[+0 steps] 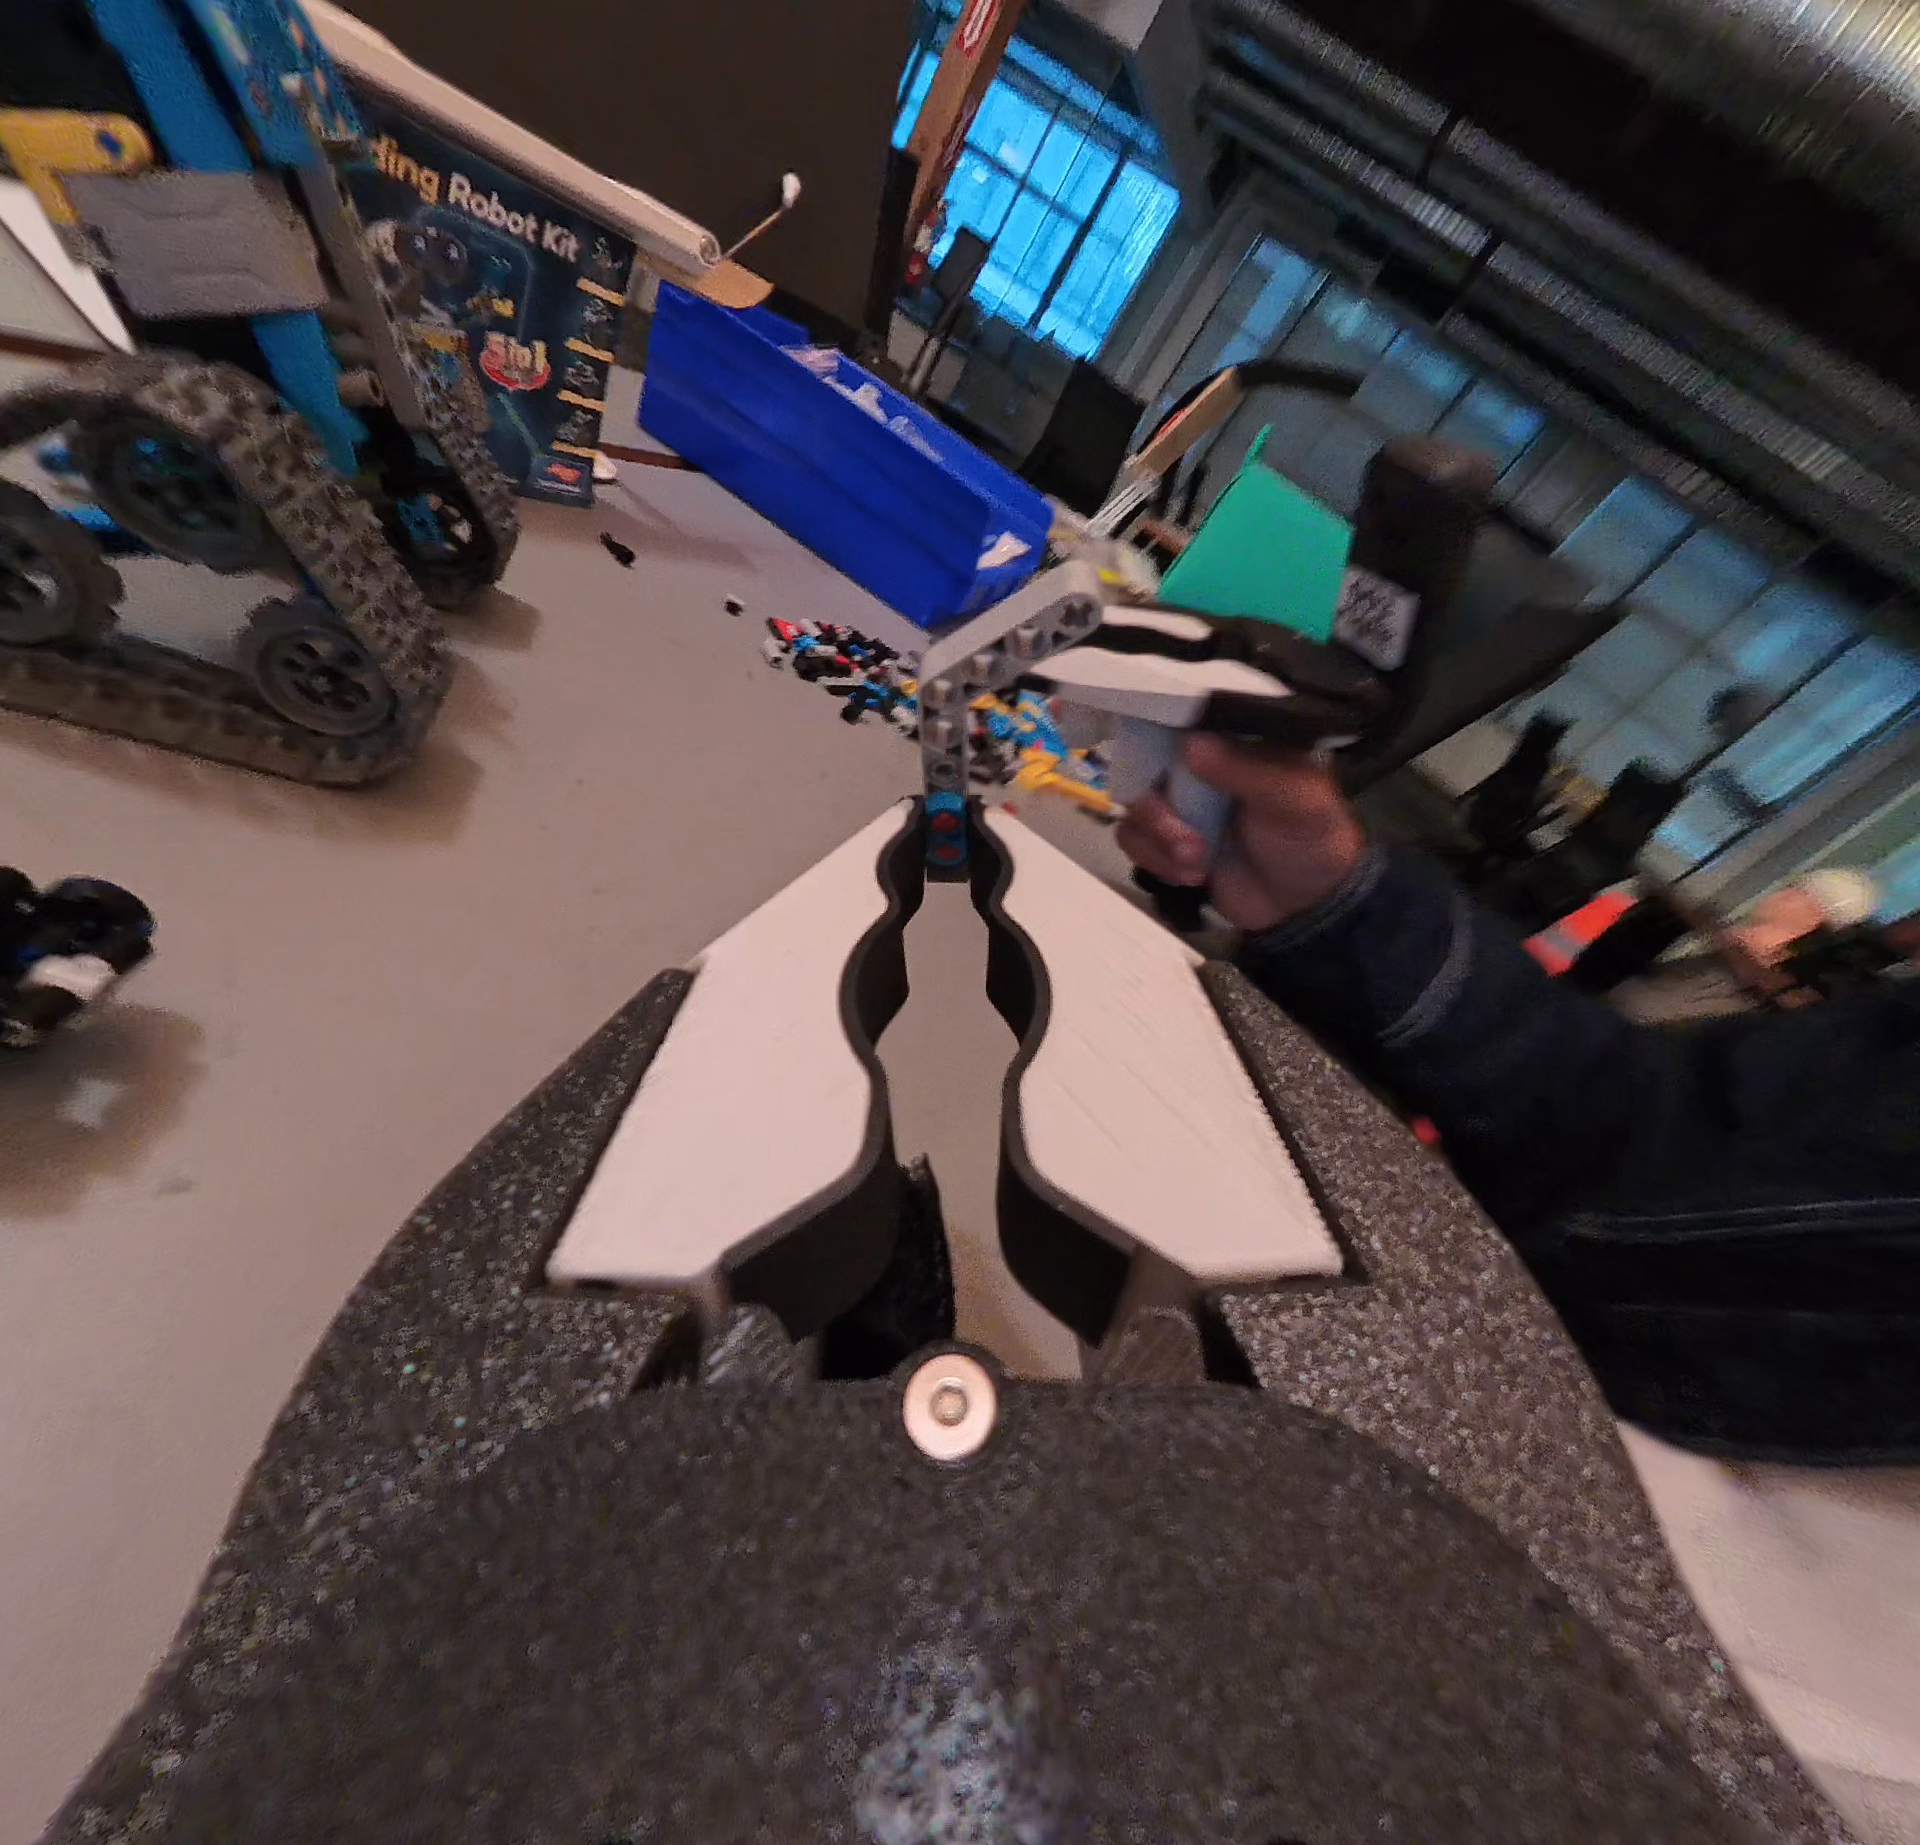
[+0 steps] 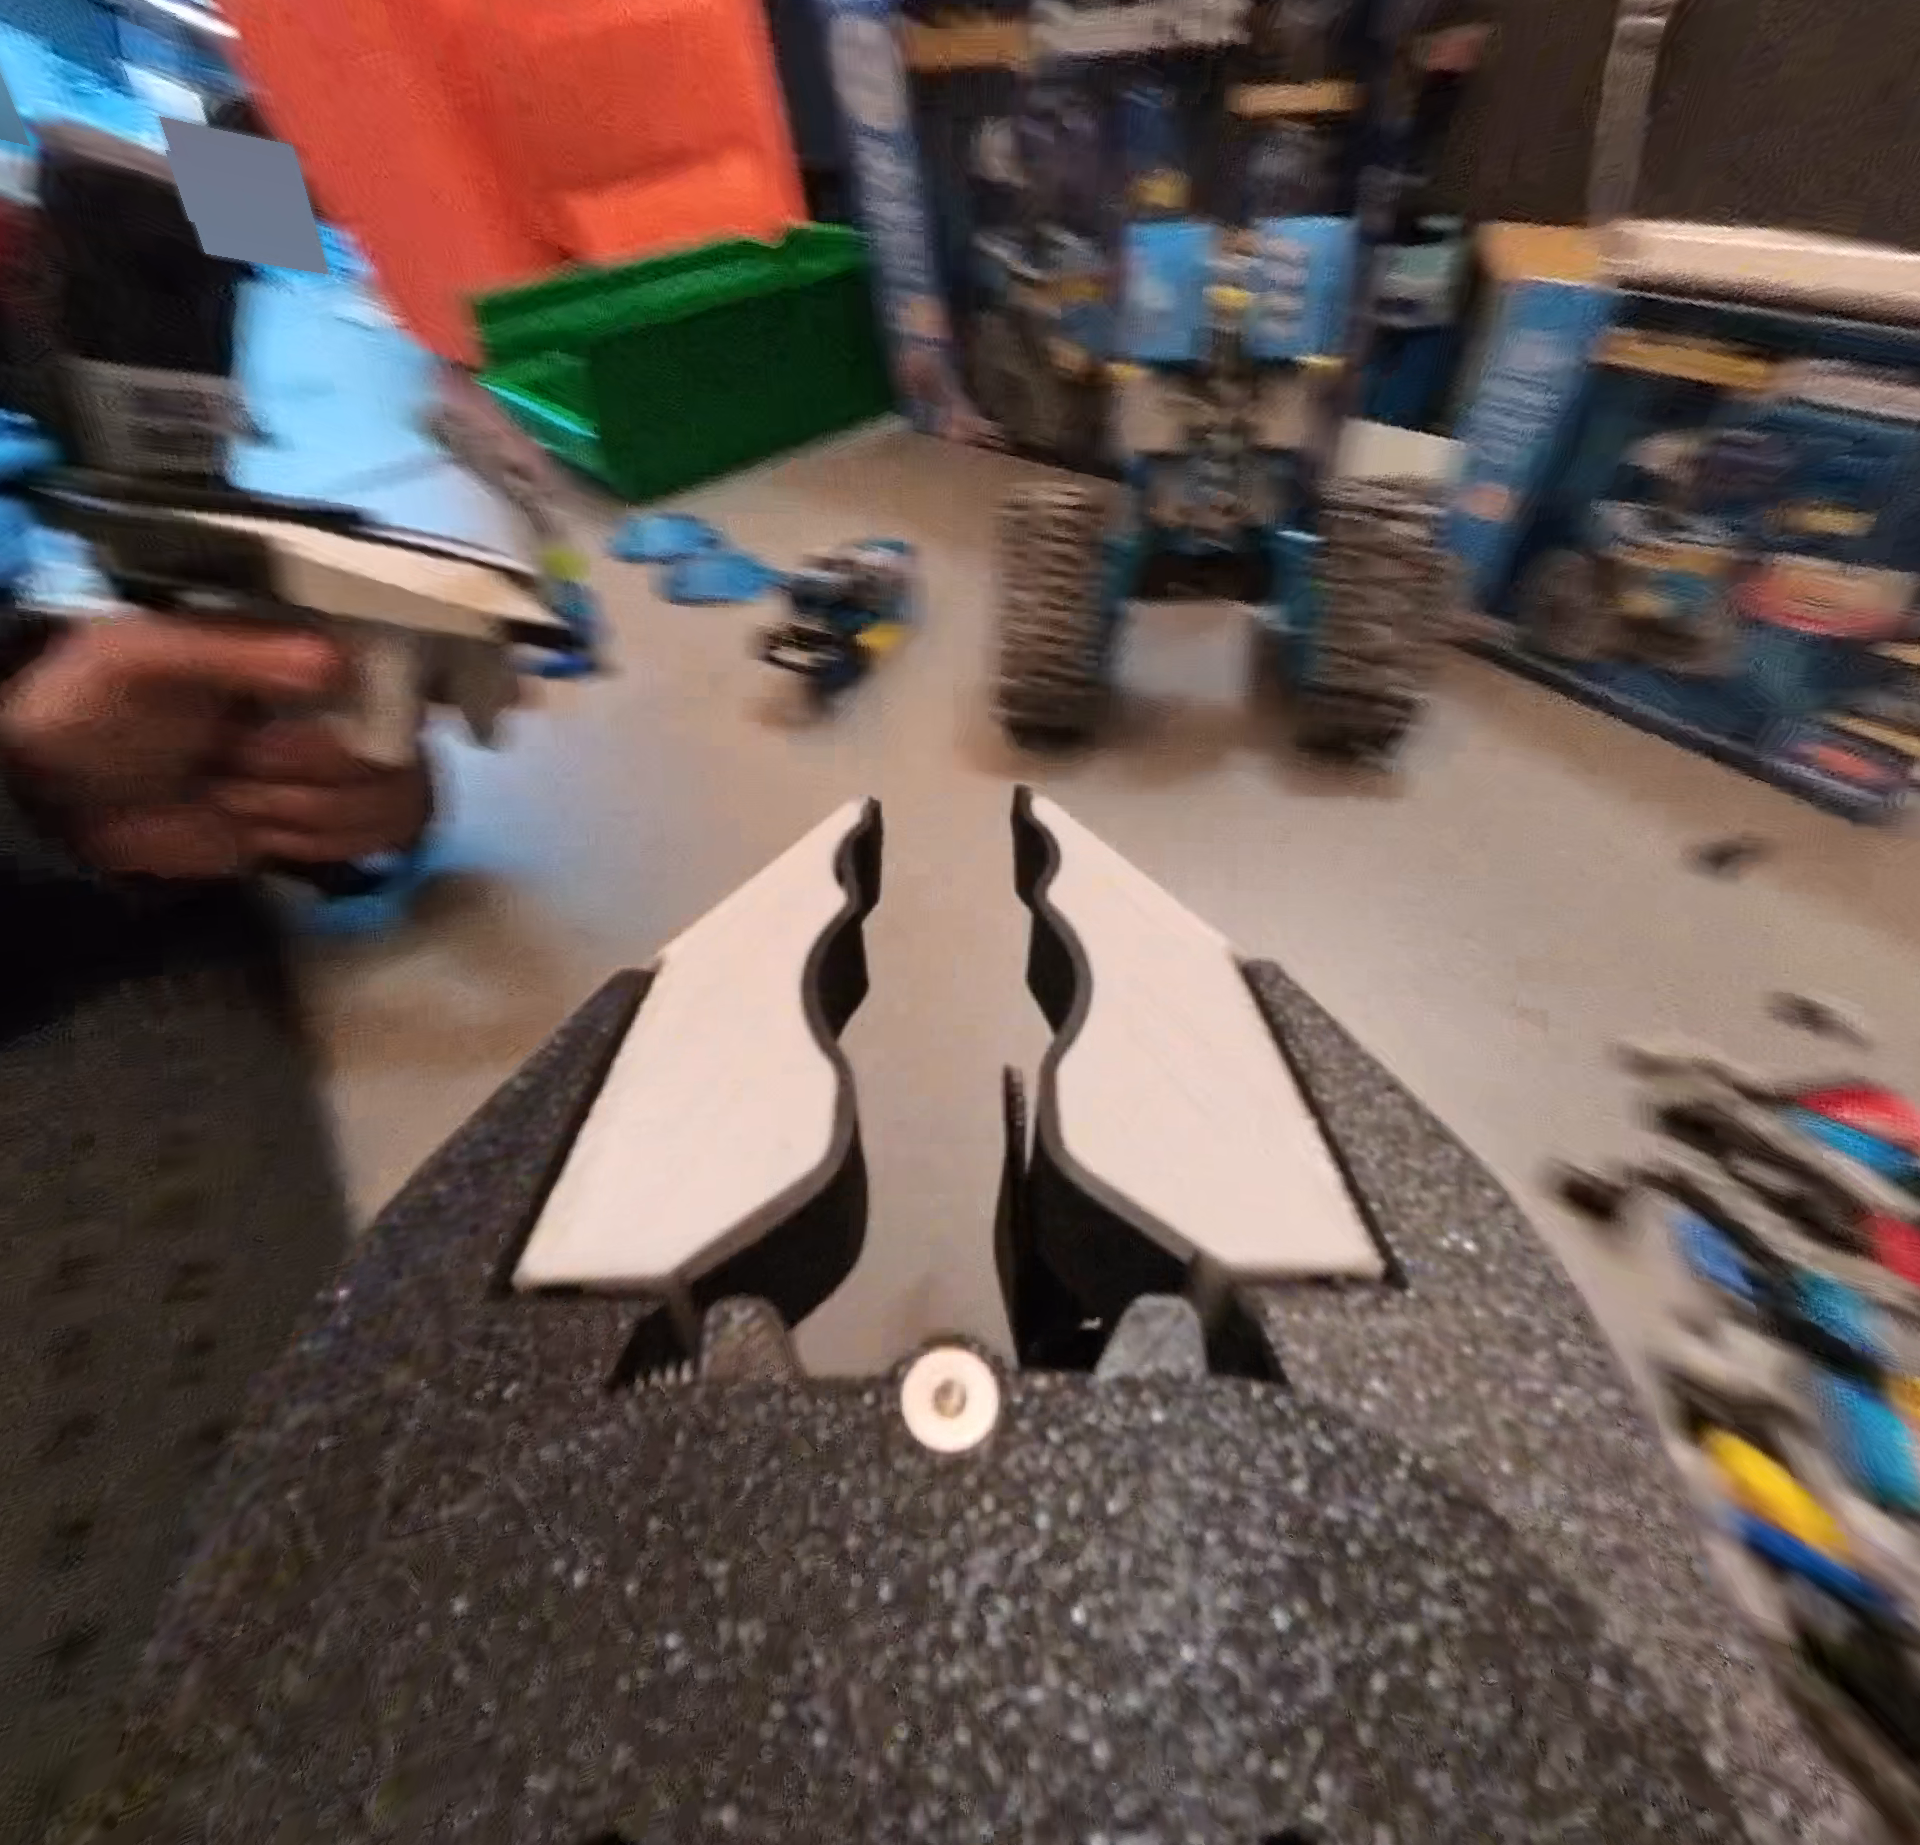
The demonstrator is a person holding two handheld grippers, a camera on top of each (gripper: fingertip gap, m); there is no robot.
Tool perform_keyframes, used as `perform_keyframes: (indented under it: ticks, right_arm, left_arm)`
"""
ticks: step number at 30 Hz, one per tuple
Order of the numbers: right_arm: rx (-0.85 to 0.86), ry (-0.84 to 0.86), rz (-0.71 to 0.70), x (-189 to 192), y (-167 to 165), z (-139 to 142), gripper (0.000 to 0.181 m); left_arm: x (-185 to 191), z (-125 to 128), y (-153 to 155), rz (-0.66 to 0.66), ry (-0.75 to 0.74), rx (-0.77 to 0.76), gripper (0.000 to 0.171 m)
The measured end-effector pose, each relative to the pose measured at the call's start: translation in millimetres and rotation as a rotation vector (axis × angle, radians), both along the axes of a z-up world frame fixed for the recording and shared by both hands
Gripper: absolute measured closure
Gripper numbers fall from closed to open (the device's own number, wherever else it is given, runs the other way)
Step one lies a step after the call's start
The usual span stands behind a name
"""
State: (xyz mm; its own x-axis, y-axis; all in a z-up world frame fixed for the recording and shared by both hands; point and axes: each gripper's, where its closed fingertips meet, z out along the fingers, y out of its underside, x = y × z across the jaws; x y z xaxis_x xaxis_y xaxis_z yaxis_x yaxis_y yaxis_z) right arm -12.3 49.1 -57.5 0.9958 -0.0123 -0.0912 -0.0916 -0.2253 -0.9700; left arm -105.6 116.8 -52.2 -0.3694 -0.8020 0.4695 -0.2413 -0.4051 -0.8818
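Observation:
My left gripper (image 1: pixel 943 831) is shut on a small blue piece with red pins (image 1: pixel 943 845), held above the table. A grey angled beam with holes (image 1: pixel 987 668) rises from that piece. My right gripper (image 2: pixel 945 808) is open and empty, above the pale table (image 2: pixel 1351 912). In the left wrist view it (image 1: pixel 1086 657) is held by a hand (image 1: pixel 1257 839) at the right, with its fingertips close to the beam's upper end; I cannot tell if they touch. The blurred right wrist view shows the left gripper (image 2: pixel 540 600) at the left.
A tracked blue and grey robot model (image 1: pixel 208 548) (image 2: pixel 1205 600) stands on the table, with kit boxes (image 1: pixel 488 309) (image 2: pixel 1714 507) behind. A blue bin (image 1: pixel 831 455), a green bin (image 2: pixel 675 361), a pile of loose parts (image 1: pixel 831 652) (image 2: pixel 1797 1328) and a small wheeled assembly (image 1: pixel 62 943) lie around. One gripper's finger ends stand about 12 cm off the other's.

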Motion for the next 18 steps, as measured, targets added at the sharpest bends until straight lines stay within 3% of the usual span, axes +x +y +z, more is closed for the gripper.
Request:
perform_keyframes:
  ticks: [2,3,5,8,13,18]
  right_arm:
    - [0.089,0.140,0.233,-62,17,17,0.137]
    - [0.113,0.174,0.282,-78,23,23,0.133]
    - [0.138,0.166,0.293,-91,30,26,0.133]
    - [0.041,0.088,0.248,-89,36,6,0.134]
    - [-0.071,0.125,0.210,-83,40,-16,0.149]
    - [-0.078,0.147,0.218,-84,40,-17,0.157]
  left_arm:
    - [3,-10,-3,0.072,0.007,0.296,0.165]
    - [5,-16,-3,0.118,0.008,0.478,0.165]
    - [8,-25,-2,0.201,0.015,0.800,0.165]
    - [11,-37,-3,0.248,0.034,1.137,0.165]
    - [12,-39,-11,0.279,-0.017,1.451,0.165]
    - [13,-36,-13,0.319,-0.043,1.605,0.166]
